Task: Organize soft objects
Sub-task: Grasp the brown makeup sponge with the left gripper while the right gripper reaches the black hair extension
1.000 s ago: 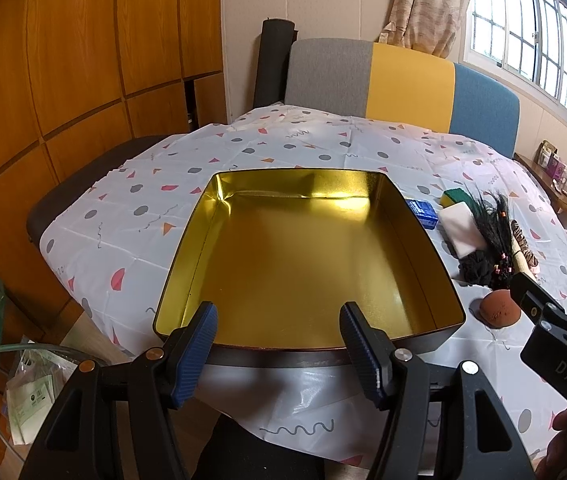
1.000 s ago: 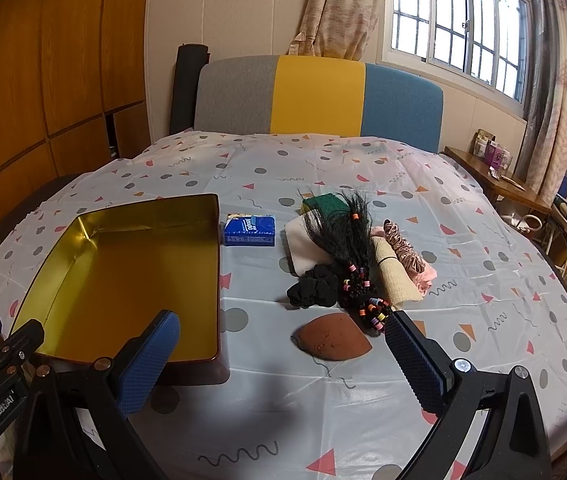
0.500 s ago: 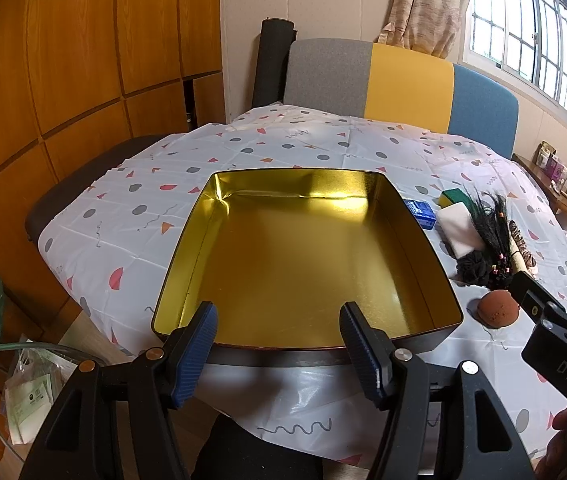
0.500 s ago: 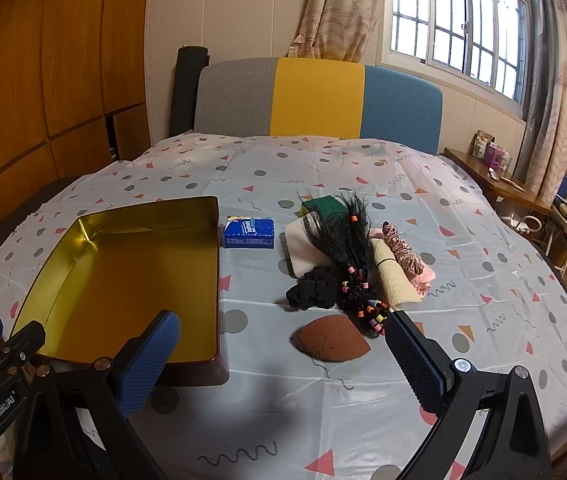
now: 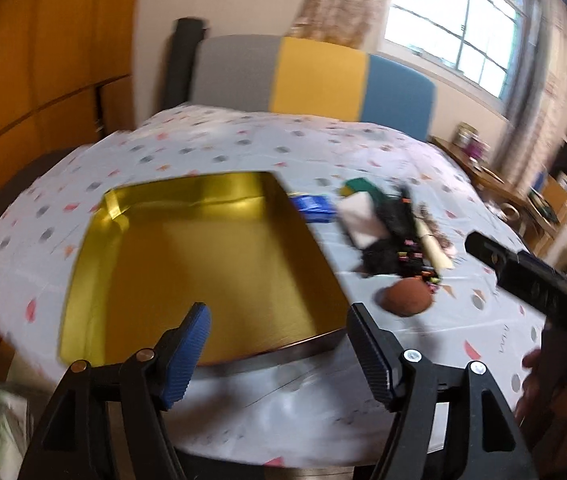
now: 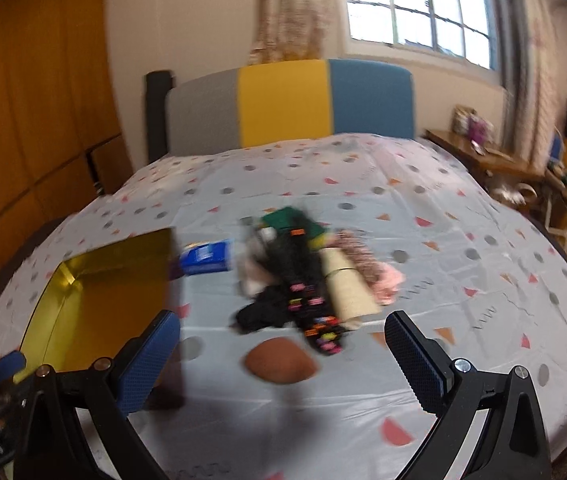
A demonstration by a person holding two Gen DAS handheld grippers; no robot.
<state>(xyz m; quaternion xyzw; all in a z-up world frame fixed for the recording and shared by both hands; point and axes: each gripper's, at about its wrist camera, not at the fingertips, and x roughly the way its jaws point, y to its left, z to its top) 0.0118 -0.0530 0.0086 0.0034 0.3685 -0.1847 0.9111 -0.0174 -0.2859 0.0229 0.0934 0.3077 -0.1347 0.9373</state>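
A gold-lined tin tray (image 5: 95,248) lies open on the patterned tablecloth; it also shows in the right wrist view (image 6: 67,276). Right of it lies a heap of soft things: a brown sponge (image 6: 281,364) (image 5: 403,299), a black beaded wig (image 6: 303,280), a beige roll (image 6: 347,288), a pink scrunchie (image 6: 387,284), a green sponge (image 6: 283,218) and a blue tissue pack (image 6: 205,258). My left gripper (image 5: 279,344) is open and empty over the tray's near rim. My right gripper (image 6: 283,360) is open and empty, its fingers either side of the brown sponge in view.
A grey, yellow and blue sofa back (image 6: 287,100) stands behind the table. A wooden side table (image 6: 495,160) with jars is at the right. Orange wood panels (image 5: 23,60) line the left wall. The table's near edge runs just under both grippers.
Both grippers swung to the right and forward, blurring the views. The heap of soft things now sits nearer the middle of the right wrist view. Both stay open.
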